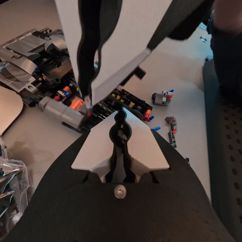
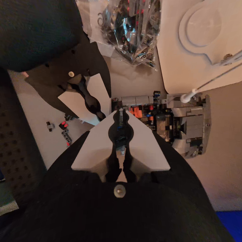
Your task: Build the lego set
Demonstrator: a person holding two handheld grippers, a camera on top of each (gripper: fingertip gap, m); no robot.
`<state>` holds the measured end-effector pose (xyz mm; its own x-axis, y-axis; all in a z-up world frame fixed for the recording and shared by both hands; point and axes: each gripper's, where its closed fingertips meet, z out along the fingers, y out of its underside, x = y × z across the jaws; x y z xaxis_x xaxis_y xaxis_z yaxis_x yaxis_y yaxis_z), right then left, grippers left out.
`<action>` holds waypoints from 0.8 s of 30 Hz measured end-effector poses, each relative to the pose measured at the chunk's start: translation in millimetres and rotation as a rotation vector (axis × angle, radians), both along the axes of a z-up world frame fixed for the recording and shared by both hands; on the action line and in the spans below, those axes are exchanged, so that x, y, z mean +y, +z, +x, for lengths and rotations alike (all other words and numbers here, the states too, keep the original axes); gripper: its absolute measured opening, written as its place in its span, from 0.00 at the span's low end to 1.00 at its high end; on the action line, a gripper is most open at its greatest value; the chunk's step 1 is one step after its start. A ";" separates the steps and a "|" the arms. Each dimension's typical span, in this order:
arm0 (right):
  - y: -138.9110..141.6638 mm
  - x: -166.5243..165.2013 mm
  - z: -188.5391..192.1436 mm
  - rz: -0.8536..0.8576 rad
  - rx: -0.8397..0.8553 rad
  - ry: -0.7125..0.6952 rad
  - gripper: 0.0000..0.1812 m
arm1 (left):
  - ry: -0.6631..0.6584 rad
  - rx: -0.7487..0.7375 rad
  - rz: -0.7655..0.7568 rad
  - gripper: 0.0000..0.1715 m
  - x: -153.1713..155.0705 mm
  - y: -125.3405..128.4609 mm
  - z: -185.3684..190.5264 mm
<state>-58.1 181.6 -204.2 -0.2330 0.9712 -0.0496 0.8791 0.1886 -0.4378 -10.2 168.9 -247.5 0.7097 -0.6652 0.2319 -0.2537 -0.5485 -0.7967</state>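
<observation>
- Left gripper (image 1: 121, 111): fingers pressed together with nothing visible between them; tip just over the near edge of the lego model.
- Right gripper (image 2: 121, 112): fingers clamped on a small grey and red piece (image 1: 89, 107), tip set against the model beside its orange parts (image 1: 76, 103).
- Lego model (image 1: 39, 73): grey panels over a black frame with yellow, red and blue pins, lying on the pale table (image 1: 176, 73).
- Loose sub-assembly (image 1: 162, 97): grey with red and blue pins, on the table right of the model.
- Grey beam (image 1: 172, 139) with a red-pinned connector (image 1: 172, 122), nearer; a blue pin (image 1: 156, 128) just beside.
- Clear bag of parts (image 2: 132, 32): on the table beyond the model.
</observation>
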 end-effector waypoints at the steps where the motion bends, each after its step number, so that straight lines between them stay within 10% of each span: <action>1: 5.6 4.3 2.0 -0.002 0.019 -0.014 0.01 | 0.000 -0.002 -0.001 0.00 0.0 0.0 0.0; 7: 33.4 0.9 19.5 -0.049 0.087 0.019 0.02 | -0.002 -0.019 0.001 0.00 -1.0 1.6 -1.5; 14: -3.3 -3.2 77.5 -0.123 -0.214 0.075 0.08 | -0.019 0.042 -0.042 0.00 -9.2 -1.4 -8.3; 24: -12.3 51.5 70.5 0.053 -0.155 -0.042 0.17 | -0.048 0.074 0.010 0.00 -13.7 4.3 -9.9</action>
<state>12.4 233.1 -216.4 -0.1860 0.9821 -0.0299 0.9428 0.1698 -0.2869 -20.1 155.2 -243.2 0.6922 -0.7007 0.1729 -0.3377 -0.5263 -0.7804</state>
